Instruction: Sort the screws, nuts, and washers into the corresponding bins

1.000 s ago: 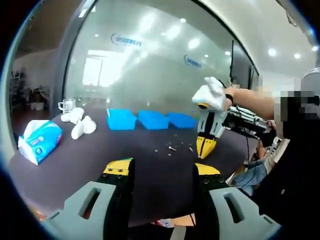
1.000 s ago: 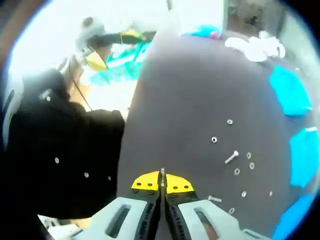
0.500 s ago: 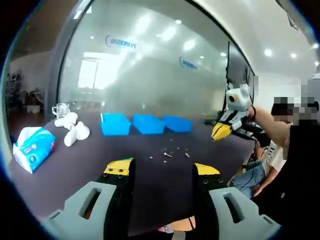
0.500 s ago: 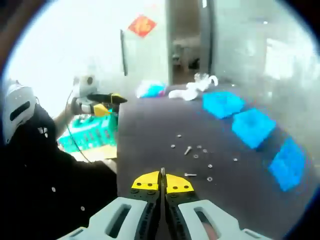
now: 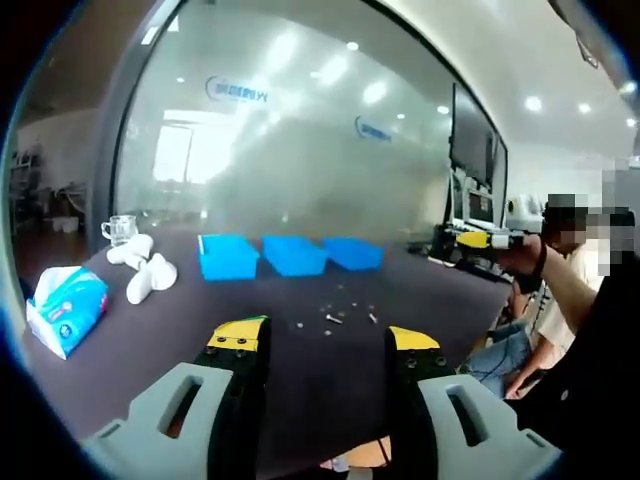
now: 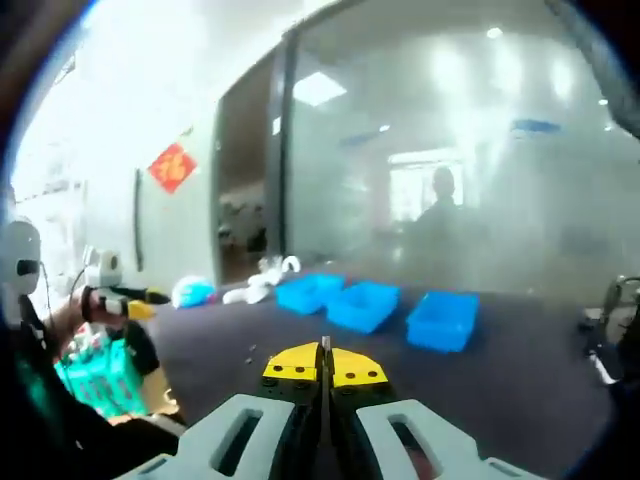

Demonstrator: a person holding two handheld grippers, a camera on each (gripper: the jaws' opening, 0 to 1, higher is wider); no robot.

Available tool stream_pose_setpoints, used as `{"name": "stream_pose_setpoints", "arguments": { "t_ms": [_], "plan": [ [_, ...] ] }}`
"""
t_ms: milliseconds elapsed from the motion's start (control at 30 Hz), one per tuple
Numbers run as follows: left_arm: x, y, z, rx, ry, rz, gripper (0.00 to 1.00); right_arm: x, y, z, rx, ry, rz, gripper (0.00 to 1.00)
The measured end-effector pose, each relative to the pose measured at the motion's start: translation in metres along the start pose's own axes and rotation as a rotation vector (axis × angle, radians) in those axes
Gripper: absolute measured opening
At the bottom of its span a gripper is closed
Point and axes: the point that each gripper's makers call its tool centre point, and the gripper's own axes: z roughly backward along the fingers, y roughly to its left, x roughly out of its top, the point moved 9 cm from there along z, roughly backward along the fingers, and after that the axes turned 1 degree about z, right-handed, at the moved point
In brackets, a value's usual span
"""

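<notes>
The right gripper (image 6: 323, 372), jaws clenched on nothing visible, had swung up from the screws (image 5: 333, 318); left gripper (image 5: 323, 345) stayed released; sorting unstarted.

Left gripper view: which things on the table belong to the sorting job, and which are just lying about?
For the job:
three blue bins
loose screws, nuts and washers
right gripper, holding a thin metal piece

Lying about:
tissue pack
white crumpled items
glass mug
</notes>
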Motion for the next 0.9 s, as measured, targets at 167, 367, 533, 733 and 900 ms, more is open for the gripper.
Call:
{"name": "stream_pose_setpoints", "arguments": {
  "t_ms": [167,367,533,733,900],
  "plan": [
    [-0.001,-0.001,0.000,0.003,0.002,0.002,0.41,0.001,-0.004,0.008,-0.092,-0.057,0.006,0.00],
    [-0.001,-0.002,0.000,0.002,0.002,0.003,0.41,0.011,-0.011,-0.006,-0.171,-0.117,0.045,0.00],
    [0.001,-0.002,0.000,0.003,-0.008,0.004,0.41,0.012,-0.023,-0.034,-0.199,-0.120,0.037,0.00],
    [0.002,-0.003,0.002,0.002,-0.012,-0.001,0.41,0.016,-0.035,-0.072,-0.196,-0.114,0.019,0.00],
    [0.001,-0.002,0.006,0.011,-0.012,0.001,0.41,0.028,-0.051,-0.111,-0.195,-0.103,0.022,0.00]
  ]
}}
